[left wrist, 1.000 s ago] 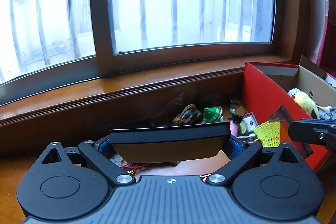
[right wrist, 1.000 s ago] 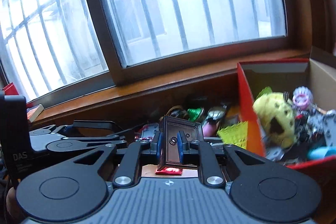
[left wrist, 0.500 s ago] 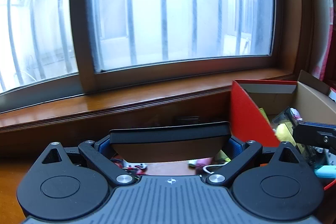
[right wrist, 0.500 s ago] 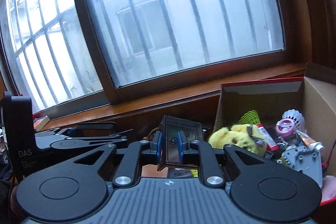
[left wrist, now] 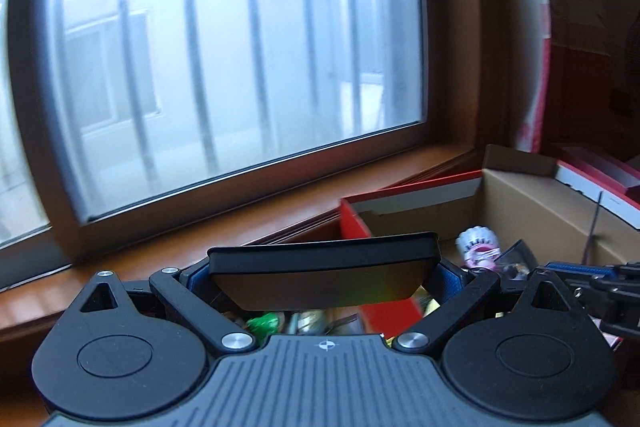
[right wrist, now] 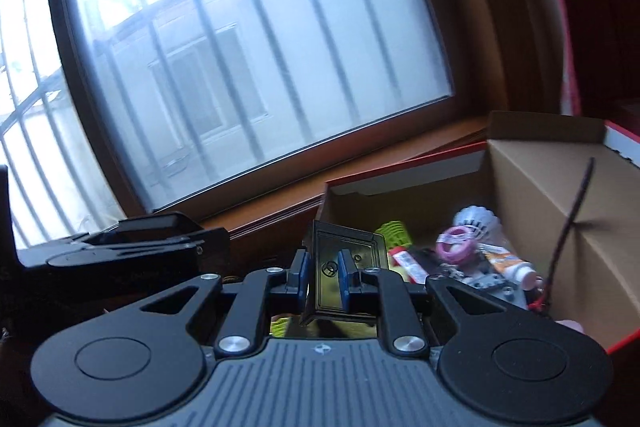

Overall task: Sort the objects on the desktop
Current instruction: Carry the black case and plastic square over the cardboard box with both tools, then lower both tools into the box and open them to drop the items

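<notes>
1. Black and flat, a slab-like case (left wrist: 324,277) sits crosswise in our left gripper (left wrist: 320,279), whose jaws are spread wide and clamped on its two ends
2. We hold it raised in front of the wooden window sill (left wrist: 240,227), over the near left corner of the red cardboard box (left wrist: 520,195)
3. Our right gripper (right wrist: 324,281) has its jaws pressed narrow on a small black moulded tray (right wrist: 344,267), held upright and slightly tilted at the box's left edge
4. Inside the box we see a white shuttlecock (right wrist: 478,221), a pink ring (right wrist: 456,247) and a yellow-green mesh piece (right wrist: 392,231)
5. The clutter below the left gripper is too blurred to name
</notes>
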Tool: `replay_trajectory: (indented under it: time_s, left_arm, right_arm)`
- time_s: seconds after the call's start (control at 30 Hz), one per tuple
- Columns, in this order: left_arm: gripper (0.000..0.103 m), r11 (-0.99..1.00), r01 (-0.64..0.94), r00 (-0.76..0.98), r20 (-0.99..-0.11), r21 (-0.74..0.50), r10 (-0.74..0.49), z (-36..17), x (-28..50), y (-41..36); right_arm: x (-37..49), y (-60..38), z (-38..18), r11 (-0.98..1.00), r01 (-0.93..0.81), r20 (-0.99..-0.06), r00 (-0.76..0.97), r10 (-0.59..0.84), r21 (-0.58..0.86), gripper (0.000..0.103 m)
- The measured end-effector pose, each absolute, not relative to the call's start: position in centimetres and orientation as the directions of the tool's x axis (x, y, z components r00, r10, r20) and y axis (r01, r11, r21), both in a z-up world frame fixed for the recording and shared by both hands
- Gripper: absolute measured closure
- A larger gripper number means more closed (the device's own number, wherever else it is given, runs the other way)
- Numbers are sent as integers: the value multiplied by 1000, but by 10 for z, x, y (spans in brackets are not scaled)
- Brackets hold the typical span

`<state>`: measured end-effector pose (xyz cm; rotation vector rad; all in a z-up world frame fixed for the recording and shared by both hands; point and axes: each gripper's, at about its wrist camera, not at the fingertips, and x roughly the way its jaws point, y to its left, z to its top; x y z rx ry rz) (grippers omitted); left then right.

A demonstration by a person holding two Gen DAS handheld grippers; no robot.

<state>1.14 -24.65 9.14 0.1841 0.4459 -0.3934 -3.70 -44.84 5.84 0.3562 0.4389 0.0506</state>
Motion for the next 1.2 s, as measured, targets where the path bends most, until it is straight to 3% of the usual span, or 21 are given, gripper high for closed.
replay_trajectory:
  time_s: [0.3,0.9,1.2]
  left_arm:
    - [4,847,520,788,-447,114,-423,84,29,-297]
    - [4,809,581,722,-516,90,-462,60,65,-352]
    - [3,806,584,724,-507,92,-467,61,61,-353]
  right_arm:
    - [-34,-471,52,936,139,-422,907,11,323,86]
    - [-18,-505,33,918,262,-466,879,-100,297,86]
    - [-15,-506,31,916,273,-476,873,-108,293,86]
